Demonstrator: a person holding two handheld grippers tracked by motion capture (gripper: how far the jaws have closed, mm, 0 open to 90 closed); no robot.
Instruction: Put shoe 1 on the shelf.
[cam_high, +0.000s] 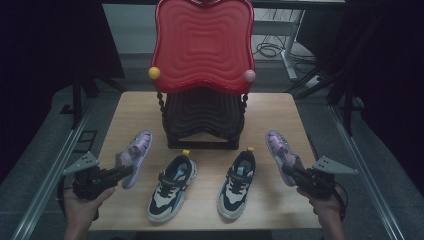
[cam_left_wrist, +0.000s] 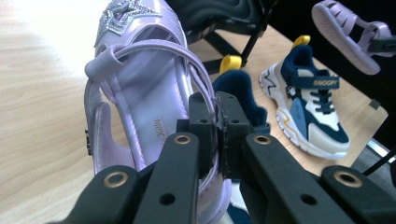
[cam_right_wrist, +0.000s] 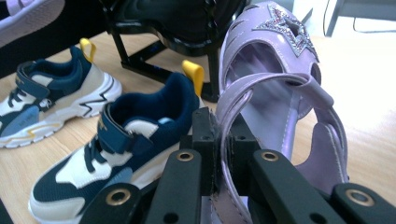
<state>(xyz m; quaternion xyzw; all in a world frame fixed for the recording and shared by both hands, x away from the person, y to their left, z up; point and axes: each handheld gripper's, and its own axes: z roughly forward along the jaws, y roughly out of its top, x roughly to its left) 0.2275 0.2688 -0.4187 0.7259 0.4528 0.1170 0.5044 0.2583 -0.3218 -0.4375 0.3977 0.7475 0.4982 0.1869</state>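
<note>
Two grippers pinch sandal straps; left gripper view reads sneaker's (cam_left_wrist: 308, 109) SNOOPY.

We see two lilac sandals with glittery star toes. The left sandal (cam_high: 134, 156) and right sandal (cam_high: 281, 153) hang tilted above the table's outer sides.

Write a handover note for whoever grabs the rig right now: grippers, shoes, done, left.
Left gripper: shut on the left purple sandal, pinching its strap.
Right gripper: shut on the right purple sandal, also by the strap.
Both sandals are tilted, at the table's outer sides.
The two navy-and-white sneakers sit between them, in front of the black rack.
Done: both sandals gripped.
Left: probably placing the sandals; sneakers untouched.
</note>
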